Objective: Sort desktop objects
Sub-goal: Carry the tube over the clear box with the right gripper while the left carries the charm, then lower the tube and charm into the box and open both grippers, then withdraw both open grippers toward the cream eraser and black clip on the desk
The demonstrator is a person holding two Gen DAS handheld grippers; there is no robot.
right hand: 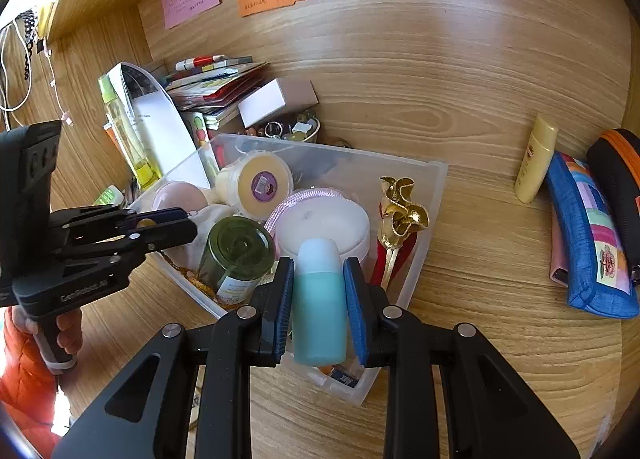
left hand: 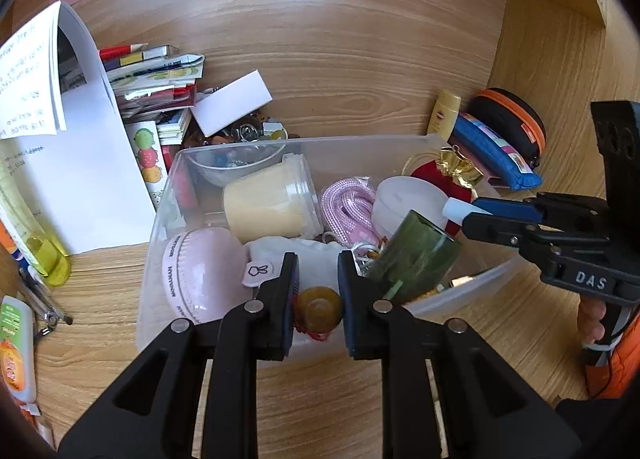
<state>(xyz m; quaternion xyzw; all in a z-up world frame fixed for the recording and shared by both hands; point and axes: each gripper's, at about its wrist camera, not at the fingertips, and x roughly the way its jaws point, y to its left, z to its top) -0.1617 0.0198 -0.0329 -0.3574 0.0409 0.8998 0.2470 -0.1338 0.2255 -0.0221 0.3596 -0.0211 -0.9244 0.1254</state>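
Observation:
A clear plastic bin on the wooden desk holds a yellow jar, a pink case, a pink cord, a white round box, a green glass jar and a red-gold pouch. My left gripper is shut on a small amber knob over the bin's near edge. My right gripper is shut on a teal bottle with a white cap above the bin; it also shows in the left wrist view.
A blue pencil case, a black-orange zip case and a yellow tube lie to the right of the bin. Stacked books, papers, a white box and a bowl of trinkets stand behind it on the left.

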